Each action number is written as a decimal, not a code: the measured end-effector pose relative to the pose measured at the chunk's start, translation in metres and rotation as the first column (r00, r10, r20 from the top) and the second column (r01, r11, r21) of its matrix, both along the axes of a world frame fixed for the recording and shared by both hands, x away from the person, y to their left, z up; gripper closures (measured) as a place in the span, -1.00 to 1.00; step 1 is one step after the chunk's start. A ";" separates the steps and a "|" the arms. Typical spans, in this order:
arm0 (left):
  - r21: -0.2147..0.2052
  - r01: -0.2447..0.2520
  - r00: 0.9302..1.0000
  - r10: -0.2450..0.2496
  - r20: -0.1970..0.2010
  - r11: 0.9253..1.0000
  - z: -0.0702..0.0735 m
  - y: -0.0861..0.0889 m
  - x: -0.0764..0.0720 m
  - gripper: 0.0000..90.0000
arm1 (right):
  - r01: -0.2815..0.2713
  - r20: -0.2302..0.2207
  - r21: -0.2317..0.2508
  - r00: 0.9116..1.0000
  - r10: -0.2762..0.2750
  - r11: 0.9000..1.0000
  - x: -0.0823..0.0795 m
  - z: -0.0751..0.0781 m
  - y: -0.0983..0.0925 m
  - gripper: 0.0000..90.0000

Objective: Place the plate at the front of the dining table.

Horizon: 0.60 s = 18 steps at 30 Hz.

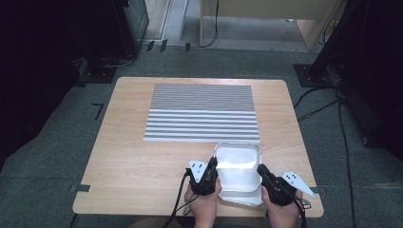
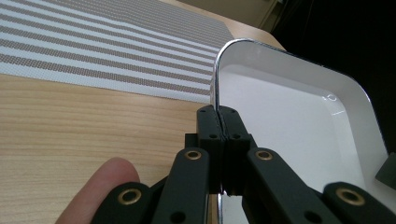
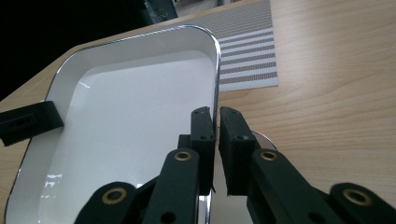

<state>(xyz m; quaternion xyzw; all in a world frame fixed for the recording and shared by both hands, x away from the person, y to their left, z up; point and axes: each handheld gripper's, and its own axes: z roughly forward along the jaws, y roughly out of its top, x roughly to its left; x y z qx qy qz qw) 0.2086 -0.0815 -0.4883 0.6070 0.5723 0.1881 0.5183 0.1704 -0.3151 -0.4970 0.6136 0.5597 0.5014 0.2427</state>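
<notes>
An empty white tray (image 1: 236, 169) with a shiny metal rim sits near the table's front edge, between my two grippers. My left gripper (image 1: 212, 164) is shut on the tray's left rim; in the left gripper view its jaws (image 2: 218, 116) meet on the thin rim of the tray (image 2: 289, 107). On the opposite side, my right gripper (image 1: 261, 169) holds the right rim. Its jaws (image 3: 217, 116) stand close together with the edge of the tray (image 3: 130, 107) between them. The tray's far end looks slightly raised.
A grey-and-white striped mat (image 1: 202, 111) lies on the wooden table (image 1: 128, 156) just beyond the tray. Cables trail from both grippers over the front edge. Dark floor, cables and furniture legs surround the table.
</notes>
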 end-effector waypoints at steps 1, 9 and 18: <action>0.005 0.001 1.000 -0.002 0.002 1.000 0.000 0.000 0.000 1.00 | 0.004 -0.010 0.014 1.000 -0.004 1.000 0.001 0.000 0.000 0.95; 0.010 -0.013 1.000 0.013 0.011 1.000 0.006 0.008 -0.001 1.00 | 0.031 -0.057 0.058 0.998 -0.028 0.998 0.008 0.002 0.009 0.99; 0.018 -0.023 1.000 0.023 0.012 1.000 0.011 0.025 0.003 1.00 | -0.008 -0.067 -0.011 0.998 0.007 1.000 0.019 0.010 0.028 0.94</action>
